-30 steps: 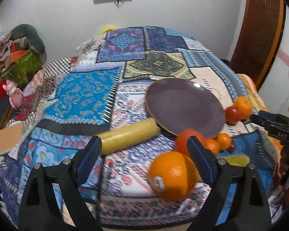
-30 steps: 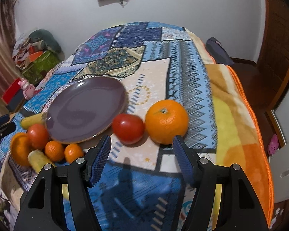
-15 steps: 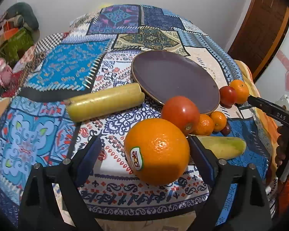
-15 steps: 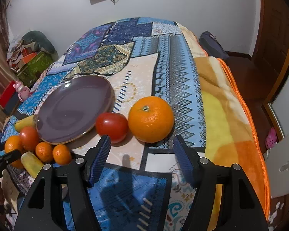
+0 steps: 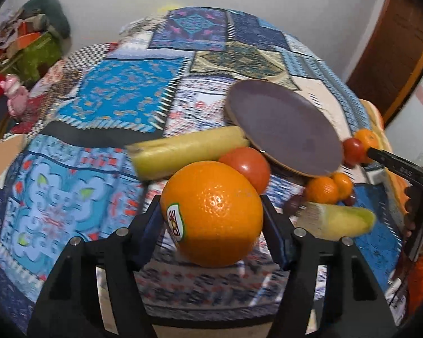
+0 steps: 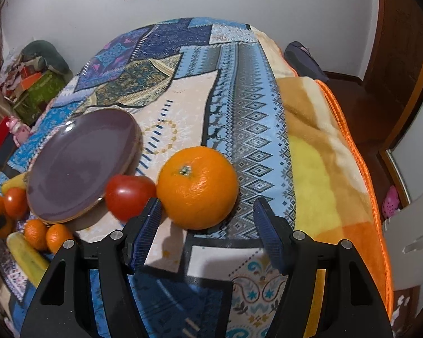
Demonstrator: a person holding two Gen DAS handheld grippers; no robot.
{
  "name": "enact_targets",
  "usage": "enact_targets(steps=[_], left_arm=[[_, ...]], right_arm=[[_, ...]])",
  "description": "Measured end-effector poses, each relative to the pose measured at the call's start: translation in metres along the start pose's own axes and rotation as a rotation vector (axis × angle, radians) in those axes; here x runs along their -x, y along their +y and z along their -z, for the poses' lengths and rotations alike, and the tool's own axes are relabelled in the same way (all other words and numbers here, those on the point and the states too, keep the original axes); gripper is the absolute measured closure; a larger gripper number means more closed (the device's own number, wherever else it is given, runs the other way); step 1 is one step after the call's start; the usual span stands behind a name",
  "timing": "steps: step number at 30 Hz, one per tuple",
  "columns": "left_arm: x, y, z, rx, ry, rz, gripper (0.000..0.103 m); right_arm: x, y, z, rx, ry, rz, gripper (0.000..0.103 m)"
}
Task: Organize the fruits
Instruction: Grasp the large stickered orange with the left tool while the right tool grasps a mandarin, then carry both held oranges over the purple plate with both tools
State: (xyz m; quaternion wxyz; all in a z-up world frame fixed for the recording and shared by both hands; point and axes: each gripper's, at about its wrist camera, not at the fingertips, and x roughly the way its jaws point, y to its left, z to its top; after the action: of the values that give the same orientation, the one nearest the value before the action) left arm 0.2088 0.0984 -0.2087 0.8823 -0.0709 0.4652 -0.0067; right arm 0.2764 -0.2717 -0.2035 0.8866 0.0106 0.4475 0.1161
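- Left gripper (image 5: 211, 222) clamped on stickered orange (image 5: 211, 208), blue pads pressed to both sides; fruit at 6 o'clock in left wrist view, looks raised off the patchwork blanket (image 5: 112, 93), contact below not clear.
- Tomato (image 5: 249, 166) just behind stickered orange at 1 o'clock of it, touching yellow banana-like fruit (image 5: 189, 149) at 11 o'clock.
- Purple plate (image 5: 287, 129) at 1–2 o'clock, bare, rim over the tomato side.
- Two small mandarins (image 5: 328, 187) and a yellow-green fruit (image 5: 341, 221) at 3 o'clock, near plate edge.
- Right gripper (image 6: 208, 228) spread wide, holding nothing; second orange (image 6: 197, 187) sits just ahead between the fingertips, no pad touching.
- Second tomato (image 6: 129, 197) touching second orange at its 9 o'clock, beside plate (image 6: 81, 163) rim.
- All fruit off the plate.
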Motion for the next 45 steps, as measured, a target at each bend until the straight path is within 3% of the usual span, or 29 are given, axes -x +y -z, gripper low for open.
enact_targets(steps=[18, 20, 27, 35, 45], left_arm=[[-0.009, 0.007, -0.004, 0.01, -0.017, -0.005, 0.038], [-0.008, 0.007, -0.005, 0.006, -0.018, -0.009, 0.038], [-0.002, 0.007, -0.006, 0.031, -0.018, 0.006, 0.038], [0.03, -0.001, -0.016, -0.003, -0.095, -0.013, 0.039], [0.055, -0.022, -0.04, -0.037, -0.173, 0.002, 0.039]], right_arm=[[-0.014, 0.0, -0.012, 0.031, -0.005, 0.004, 0.036], [-0.014, 0.0, -0.011, 0.031, -0.006, -0.013, 0.041], [-0.009, 0.001, -0.011, 0.026, -0.003, -0.012, 0.042], [0.009, -0.002, -0.005, 0.013, -0.008, -0.018, 0.043], [0.05, 0.011, -0.021, 0.028, -0.104, -0.069, 0.043]])
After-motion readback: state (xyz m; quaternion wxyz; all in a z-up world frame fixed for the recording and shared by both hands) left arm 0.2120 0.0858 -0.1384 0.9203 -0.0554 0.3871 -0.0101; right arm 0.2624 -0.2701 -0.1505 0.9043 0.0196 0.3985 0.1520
